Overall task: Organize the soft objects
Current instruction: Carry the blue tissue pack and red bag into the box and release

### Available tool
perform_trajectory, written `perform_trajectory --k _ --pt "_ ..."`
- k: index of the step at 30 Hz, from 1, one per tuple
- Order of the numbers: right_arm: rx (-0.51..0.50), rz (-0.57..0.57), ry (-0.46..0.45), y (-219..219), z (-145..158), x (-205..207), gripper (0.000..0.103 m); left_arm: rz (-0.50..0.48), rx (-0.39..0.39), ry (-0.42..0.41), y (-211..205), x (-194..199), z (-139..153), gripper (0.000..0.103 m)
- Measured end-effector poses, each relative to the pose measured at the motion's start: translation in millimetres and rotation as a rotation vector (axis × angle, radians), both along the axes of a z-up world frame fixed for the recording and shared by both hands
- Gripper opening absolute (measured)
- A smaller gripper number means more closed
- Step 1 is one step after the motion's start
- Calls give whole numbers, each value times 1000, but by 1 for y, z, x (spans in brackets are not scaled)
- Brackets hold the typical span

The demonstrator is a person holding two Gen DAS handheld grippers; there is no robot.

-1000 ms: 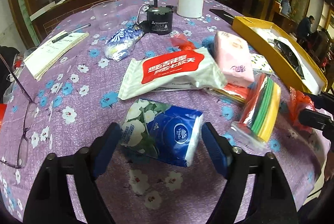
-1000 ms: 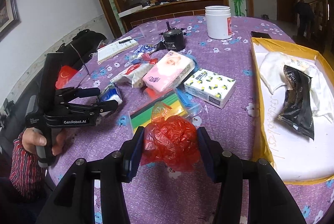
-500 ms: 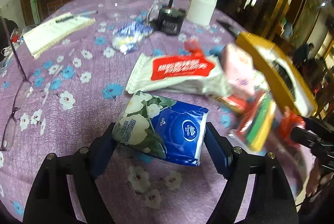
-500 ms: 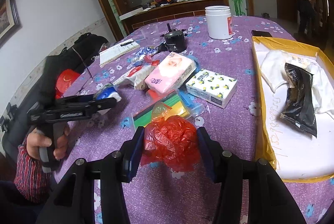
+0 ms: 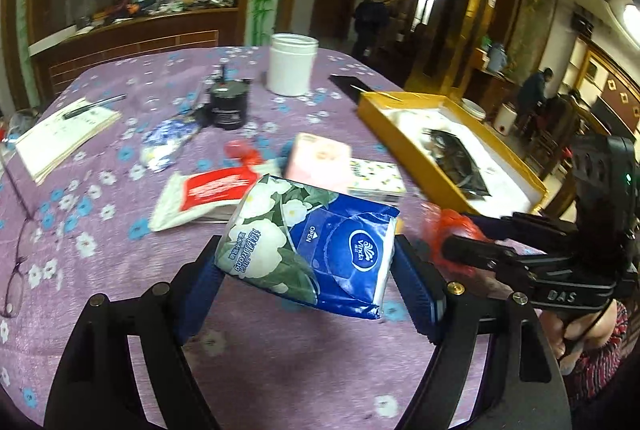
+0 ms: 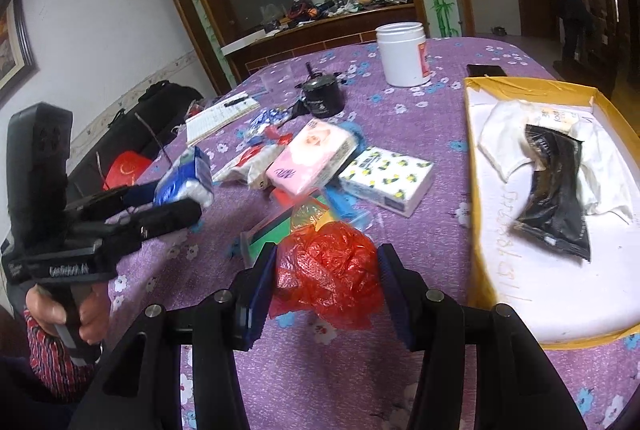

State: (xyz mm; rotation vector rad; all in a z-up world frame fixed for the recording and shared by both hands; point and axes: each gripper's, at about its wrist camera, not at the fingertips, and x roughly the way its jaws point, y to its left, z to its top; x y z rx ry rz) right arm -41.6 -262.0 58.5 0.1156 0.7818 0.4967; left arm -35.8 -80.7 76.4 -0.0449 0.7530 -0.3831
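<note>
My left gripper [image 5: 308, 270] is shut on a blue and white tissue pack [image 5: 316, 246] and holds it off the purple tablecloth; the tissue pack [image 6: 186, 179] also shows at the left of the right wrist view. A crumpled red plastic bag [image 6: 328, 270] sits clamped in my right gripper [image 6: 326, 278], above the cloth. The red plastic bag [image 5: 452, 230] appears beside the left gripper's right finger. A yellow-rimmed white tray [image 6: 476, 133] at the right holds white cloth [image 6: 504, 133] and a black pouch [image 6: 556, 193].
A pink tissue pack [image 6: 310, 157], a lemon-print tissue box [image 6: 386, 179], a red-labelled white wipes pack [image 5: 200, 197] and a bag of coloured cloths [image 6: 280, 226] lie mid-table. Further back stand a white jar [image 6: 402, 53], a black device [image 6: 322, 95] and a notebook [image 5: 60, 133]. Glasses [image 5: 16, 270] rest at the left edge.
My left gripper has lifted the tissue pack off the table and swung it right, toward the right gripper. The right gripper with the red bag has barely moved.
</note>
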Motion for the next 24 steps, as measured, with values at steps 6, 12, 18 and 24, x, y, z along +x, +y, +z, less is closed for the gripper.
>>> perform_trajectory --k 6,12,18,24 --pt "41 -77 -24 -34 11 1 52 -78 33 -15 -41 -1 8 81" --pt "76 -190 -37 -82 19 0 52 -167 54 -38 -83 -1 18 81" --pt "96 -303 -35 -126 21 2 52 -260 71 -43 -135 4 22 81" --pt "97 -407 -5 -161 7 7 52 -330 89 -32 -183 13 13 81"
